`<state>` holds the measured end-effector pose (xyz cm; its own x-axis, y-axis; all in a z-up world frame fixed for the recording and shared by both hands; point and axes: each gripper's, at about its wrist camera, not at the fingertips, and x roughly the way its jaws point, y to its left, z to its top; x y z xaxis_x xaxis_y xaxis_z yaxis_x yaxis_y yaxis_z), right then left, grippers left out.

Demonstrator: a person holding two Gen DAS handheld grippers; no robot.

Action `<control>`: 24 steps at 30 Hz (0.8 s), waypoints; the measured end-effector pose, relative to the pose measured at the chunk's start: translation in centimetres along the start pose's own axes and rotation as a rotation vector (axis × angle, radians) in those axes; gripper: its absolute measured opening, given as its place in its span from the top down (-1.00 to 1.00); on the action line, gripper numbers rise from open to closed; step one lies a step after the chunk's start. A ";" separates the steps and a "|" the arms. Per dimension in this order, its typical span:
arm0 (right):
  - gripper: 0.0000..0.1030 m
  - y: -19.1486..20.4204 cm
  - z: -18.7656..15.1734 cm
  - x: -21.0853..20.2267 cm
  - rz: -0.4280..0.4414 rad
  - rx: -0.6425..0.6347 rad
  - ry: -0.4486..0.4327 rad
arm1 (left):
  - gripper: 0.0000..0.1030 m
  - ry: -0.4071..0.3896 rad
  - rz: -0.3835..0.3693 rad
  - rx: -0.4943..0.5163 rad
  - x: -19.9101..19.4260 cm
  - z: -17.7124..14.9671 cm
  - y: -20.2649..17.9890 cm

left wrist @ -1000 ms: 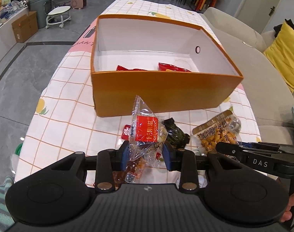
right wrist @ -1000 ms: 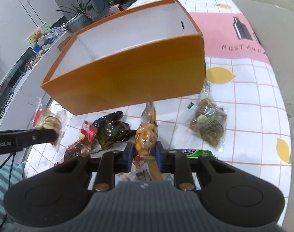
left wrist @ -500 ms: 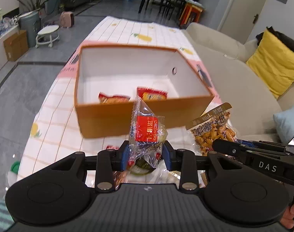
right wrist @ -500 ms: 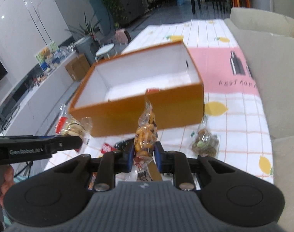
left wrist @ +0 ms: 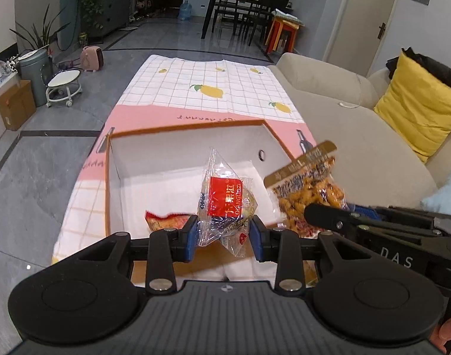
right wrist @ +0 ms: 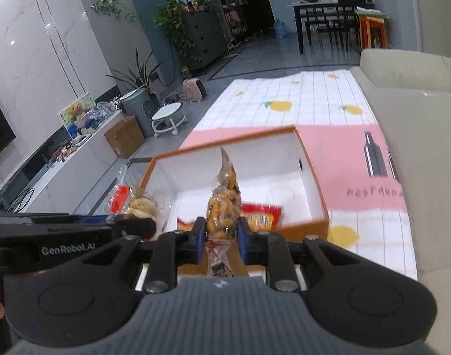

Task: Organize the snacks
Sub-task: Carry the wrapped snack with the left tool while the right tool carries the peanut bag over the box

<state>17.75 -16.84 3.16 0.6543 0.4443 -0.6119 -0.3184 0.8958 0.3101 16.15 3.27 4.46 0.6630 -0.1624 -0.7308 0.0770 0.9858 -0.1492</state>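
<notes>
2 grippers hover over the orange box (left wrist: pixel 195 130), each clamped on a snack. The left gripper (left wrist: pixel 222 238) pinches a clear packet with a red label (left wrist: pixel 225 196); at its 2 o'clock, the right gripper (right wrist: pixel 219 239) grips a bag of yellow nuts (right wrist: pixel 224 207). Red packets (right wrist: pixel 261 216) lie on the box floor, on the lemon-print tablecloth (left wrist: pixel 213 88)

box (left wrist: pixel 112 177) on table (left wrist: pixel 213 88) | two packets (right wrist: pixel 262 216) in box | sofa (left wrist: pixel 343 112) right of table
</notes>
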 end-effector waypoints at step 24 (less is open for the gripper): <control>0.64 0.6 4.5 16.5 -0.048 -0.015 0.176 | 0.23 0.249 0.187 0.196 12.8 4.5 4.4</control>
<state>31.44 -8.98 -3.50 0.5390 0.3942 -0.7443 -0.3006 0.9156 0.2673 28.30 5.73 -2.52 0.4797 0.0398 -0.8765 0.1286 0.9850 0.1151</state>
